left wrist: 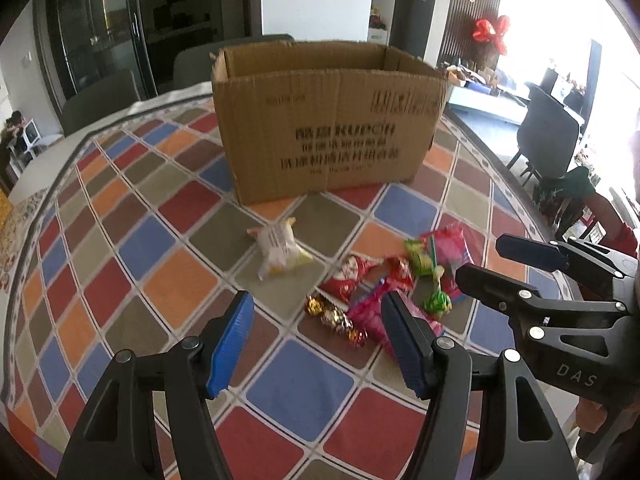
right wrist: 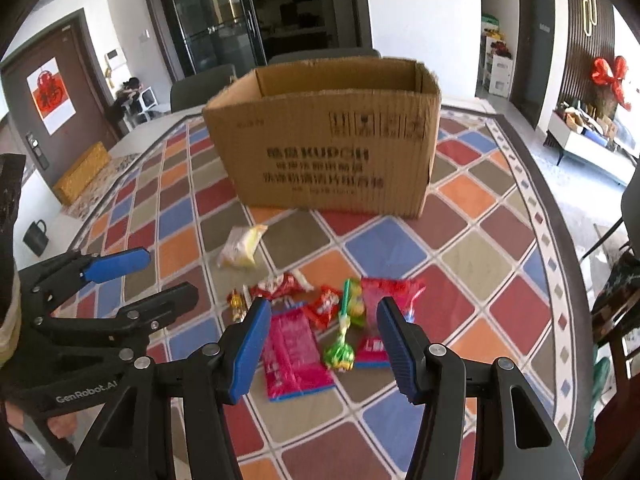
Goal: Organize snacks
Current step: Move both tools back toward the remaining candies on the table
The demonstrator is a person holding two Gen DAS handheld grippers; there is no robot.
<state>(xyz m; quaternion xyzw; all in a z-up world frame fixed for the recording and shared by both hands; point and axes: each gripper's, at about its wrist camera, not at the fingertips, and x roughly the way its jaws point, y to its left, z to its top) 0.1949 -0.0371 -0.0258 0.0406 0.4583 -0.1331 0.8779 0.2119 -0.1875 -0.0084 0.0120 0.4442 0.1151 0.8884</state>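
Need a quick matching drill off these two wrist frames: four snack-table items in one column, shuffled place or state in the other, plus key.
Column 1
1. cardboard box
2. pale yellow packet
3. green lollipop
4. left gripper

Column 2
A. lies alone, between the box and the snack pile
B. open, nothing between its pads
C. upright, top open, behind the snacks
D. in the pile, among pink packets

Pairs: 1-C, 2-A, 3-D, 4-B
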